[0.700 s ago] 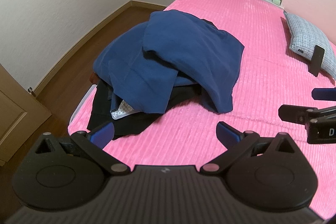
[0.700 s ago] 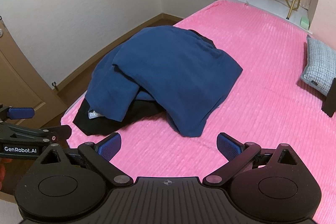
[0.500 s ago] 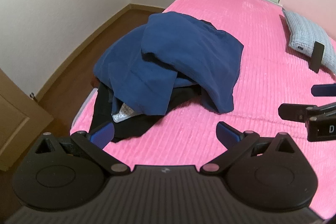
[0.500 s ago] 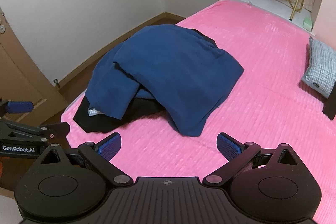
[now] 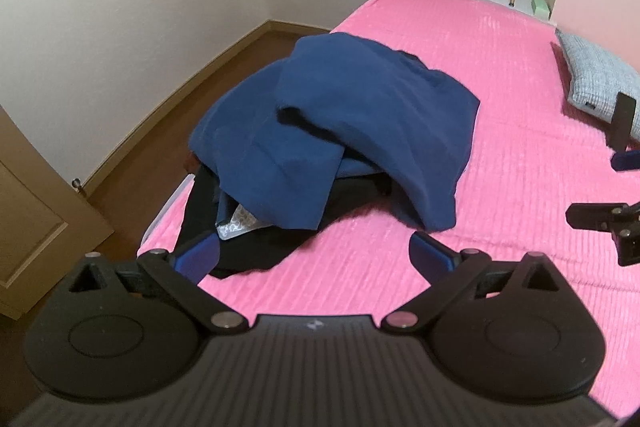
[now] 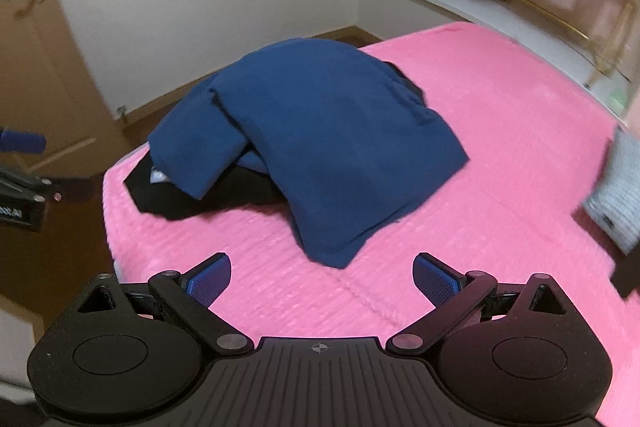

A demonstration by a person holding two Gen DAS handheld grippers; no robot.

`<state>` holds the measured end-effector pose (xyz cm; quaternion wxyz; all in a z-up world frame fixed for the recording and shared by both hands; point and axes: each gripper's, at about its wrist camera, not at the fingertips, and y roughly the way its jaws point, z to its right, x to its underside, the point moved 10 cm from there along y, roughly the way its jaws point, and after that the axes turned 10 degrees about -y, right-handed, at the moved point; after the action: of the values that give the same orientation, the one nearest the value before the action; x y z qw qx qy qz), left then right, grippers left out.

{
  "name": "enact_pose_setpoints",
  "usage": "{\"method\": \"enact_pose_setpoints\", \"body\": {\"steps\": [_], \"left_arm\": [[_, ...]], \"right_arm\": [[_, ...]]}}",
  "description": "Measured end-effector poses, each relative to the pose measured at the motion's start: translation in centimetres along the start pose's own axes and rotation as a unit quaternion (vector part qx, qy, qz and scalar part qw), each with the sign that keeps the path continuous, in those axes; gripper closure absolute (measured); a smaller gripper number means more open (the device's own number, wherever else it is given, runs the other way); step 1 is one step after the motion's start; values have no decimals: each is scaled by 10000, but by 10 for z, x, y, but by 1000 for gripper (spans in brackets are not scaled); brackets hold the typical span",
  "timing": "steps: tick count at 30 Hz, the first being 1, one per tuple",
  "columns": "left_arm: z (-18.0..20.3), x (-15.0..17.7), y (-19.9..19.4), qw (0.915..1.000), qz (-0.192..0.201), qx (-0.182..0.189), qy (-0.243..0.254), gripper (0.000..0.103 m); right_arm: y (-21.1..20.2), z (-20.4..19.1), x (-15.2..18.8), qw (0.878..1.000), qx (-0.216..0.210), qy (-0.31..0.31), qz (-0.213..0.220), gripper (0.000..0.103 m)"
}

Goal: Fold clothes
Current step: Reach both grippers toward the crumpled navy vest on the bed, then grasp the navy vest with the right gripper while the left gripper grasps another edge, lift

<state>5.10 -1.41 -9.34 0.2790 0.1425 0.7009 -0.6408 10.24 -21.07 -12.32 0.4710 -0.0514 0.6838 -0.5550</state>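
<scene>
Heaped clothes on a pink bed, both grippers spread and empty.

A navy blue garment [image 5: 360, 131] lies crumpled in a mound over a black garment [image 5: 256, 247] near the bed's [image 5: 520, 87] corner, a patterned scrap of fabric [image 5: 238, 227] peeking out between them. The left gripper [image 5: 314, 253] and the right gripper [image 6: 322, 275] hover short of the pile with fingers apart, holding nothing. The risk, as I judge it: a pinch into the mound could catch both layers at once and drag the black piece along, or tug the heap off the near bed edge toward the floor [image 5: 160, 131].
</scene>
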Motion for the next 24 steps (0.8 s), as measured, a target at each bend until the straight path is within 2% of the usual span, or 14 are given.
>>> {"method": "enact_pose_setpoints", "body": {"steps": [2,4,7,9,11,12,13,16,18,20,21,22,23,24], "left_arm": [[-1,-1,5,9995,-86,-39,285,2],[1,-9,20,9960,-5,-34,895,2],[4,-23,44,9821,155,-16,1875,2],[7,-33,60,9674,261,-4,2518,2],[12,-46,89,9474,429,110,3171,4],[16,-52,104,9378,538,201,3424,6],[17,-58,118,9299,620,255,3617,7],[16,-76,161,9049,818,352,4161,8],[14,-86,191,8857,892,380,4539,14],[13,-93,215,8681,934,477,4852,29],[13,-97,223,8632,939,576,4928,31],[13,-102,229,8596,938,690,4975,38],[13,-107,232,8615,913,828,4926,49],[13,-113,234,8652,879,973,4840,52]], "right_arm": [[12,-3,-5,9999,-65,-144,31,3],[25,-8,-15,9994,-113,-307,106,4],[50,-15,-30,9984,-92,-544,131,4],[70,-19,-39,9977,-46,-673,105,4],[93,-22,-49,9971,-35,-759,0,7],[104,-23,-53,9969,-55,-780,-56,23],[117,-24,-56,9964,-53,-832,-122,32],[155,-27,-65,9943,-38,-1024,-280,32],[179,-29,-71,9923,-22,-1195,-334,32],[201,-34,-74,9893,-74,-1414,-349,32],[212,-37,-75,9876,-100,-1523,-356,32],[224,-40,-76,9857,-128,-1639,-369,31],[237,-44,-75,9816,-173,-1845,-455,31],[246,-46,-76,9792,-169,-1967,-473,31]]}}
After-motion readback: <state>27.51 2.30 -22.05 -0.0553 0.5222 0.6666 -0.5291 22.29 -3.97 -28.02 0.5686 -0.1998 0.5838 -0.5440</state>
